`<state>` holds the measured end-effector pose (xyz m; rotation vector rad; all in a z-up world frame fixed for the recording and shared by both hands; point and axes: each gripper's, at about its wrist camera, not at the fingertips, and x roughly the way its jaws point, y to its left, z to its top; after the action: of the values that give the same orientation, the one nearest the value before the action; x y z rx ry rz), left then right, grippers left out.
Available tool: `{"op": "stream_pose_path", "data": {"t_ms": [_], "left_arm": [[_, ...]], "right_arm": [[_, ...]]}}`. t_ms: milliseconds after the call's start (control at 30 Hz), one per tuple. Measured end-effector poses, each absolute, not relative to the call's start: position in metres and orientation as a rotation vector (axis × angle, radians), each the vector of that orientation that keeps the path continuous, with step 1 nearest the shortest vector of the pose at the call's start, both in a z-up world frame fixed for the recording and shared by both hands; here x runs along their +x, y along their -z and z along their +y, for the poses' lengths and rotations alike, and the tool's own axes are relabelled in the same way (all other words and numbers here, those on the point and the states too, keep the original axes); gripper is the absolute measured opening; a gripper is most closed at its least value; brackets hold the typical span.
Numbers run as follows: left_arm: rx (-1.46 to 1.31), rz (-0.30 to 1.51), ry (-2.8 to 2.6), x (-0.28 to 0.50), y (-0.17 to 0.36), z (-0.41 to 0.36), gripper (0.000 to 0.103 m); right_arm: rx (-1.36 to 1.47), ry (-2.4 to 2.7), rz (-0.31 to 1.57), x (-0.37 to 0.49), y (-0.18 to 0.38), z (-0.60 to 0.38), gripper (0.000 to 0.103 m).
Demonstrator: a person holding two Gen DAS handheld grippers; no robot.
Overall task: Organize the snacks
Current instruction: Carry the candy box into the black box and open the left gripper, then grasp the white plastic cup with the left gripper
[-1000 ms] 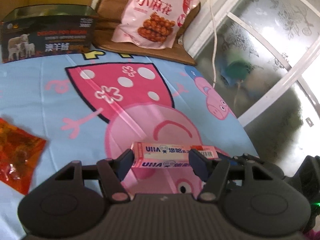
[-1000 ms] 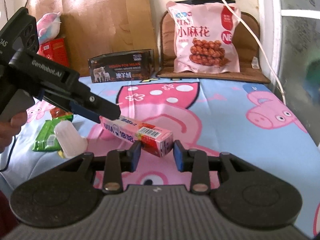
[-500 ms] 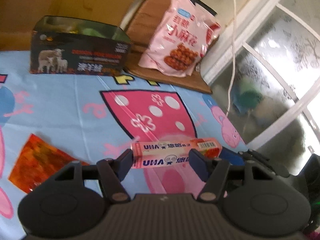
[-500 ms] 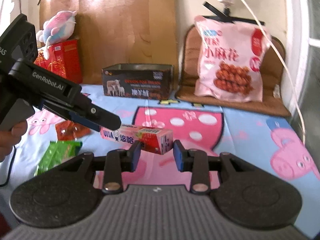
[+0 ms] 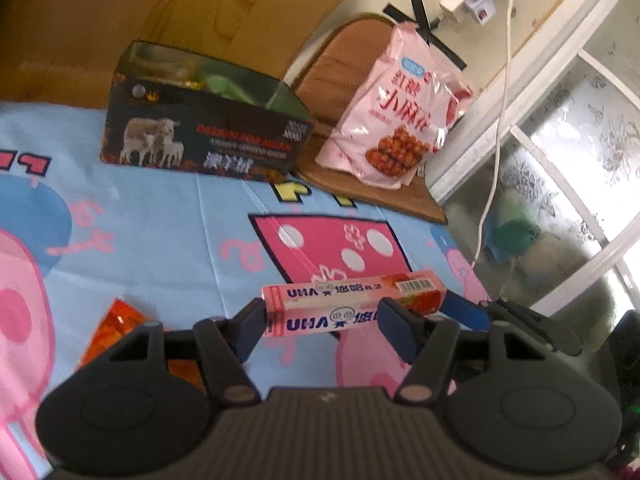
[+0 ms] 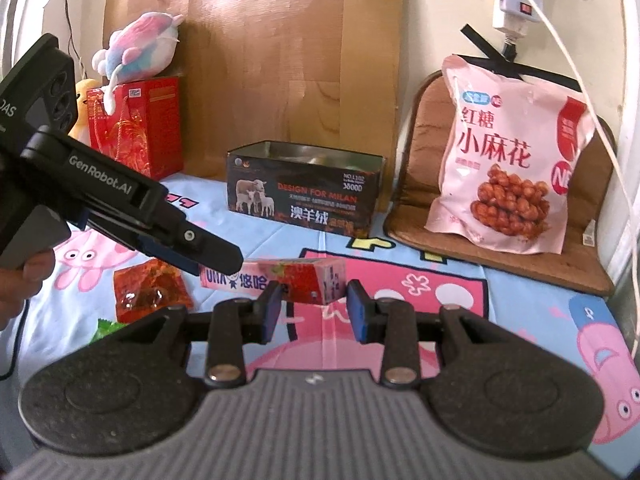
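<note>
A pink UHA candy box (image 5: 352, 303) is held lengthwise in my left gripper (image 5: 320, 318), which is shut on it, above the blue cartoon cloth. In the right wrist view the same box (image 6: 296, 282) hangs in the air, with the left gripper's body (image 6: 120, 208) coming in from the left. One end of the box lies between the fingers of my right gripper (image 6: 314, 306), whose jaws stand a little wider than the box. The open black tin (image 6: 304, 188) with sheep printed on it stands at the back and shows in the left wrist view too (image 5: 204, 140).
A big pink snack bag (image 6: 508, 160) leans on a brown cushion (image 6: 600, 216) at the back right. An orange packet (image 6: 150, 290) and a green packet (image 6: 106, 326) lie on the cloth at left. A red box (image 6: 136, 128) with a plush toy stands back left.
Both grippers have risen and moved toward the back, carrying the candy box off the cloth. The tin and snack bag now look nearer.
</note>
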<state>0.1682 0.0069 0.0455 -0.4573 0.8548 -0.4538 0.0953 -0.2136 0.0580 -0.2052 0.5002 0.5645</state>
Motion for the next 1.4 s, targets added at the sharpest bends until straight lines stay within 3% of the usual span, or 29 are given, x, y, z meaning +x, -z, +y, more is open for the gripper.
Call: {"op": "stream_pose_path", "data": {"t_ms": [467,767,1033,1400], "left_arm": [[-0.424,0.695,0.324,0.261,-0.088,0.052,0.061],[-0.474,0.741,0.191,0.35,-0.058,0.076,0.063],[-0.448,0.685,0.299,0.269,-0.081,0.059,0.064],[-0.441,0.819,0.546,0.127,-0.055,0.005,0.064]], "right_arm": [[-0.192,-0.639,0.39,0.191,-0.078,-0.161,0.04],[-0.239,-0.595,0.473,0.293,-0.042,-0.094,0.049],[-0.108,-0.638,0.475,0.236,-0.058,-0.133,0.05],[-0.056,-0.797,0.617,0.066,-0.049,-0.231,0.05]]}}
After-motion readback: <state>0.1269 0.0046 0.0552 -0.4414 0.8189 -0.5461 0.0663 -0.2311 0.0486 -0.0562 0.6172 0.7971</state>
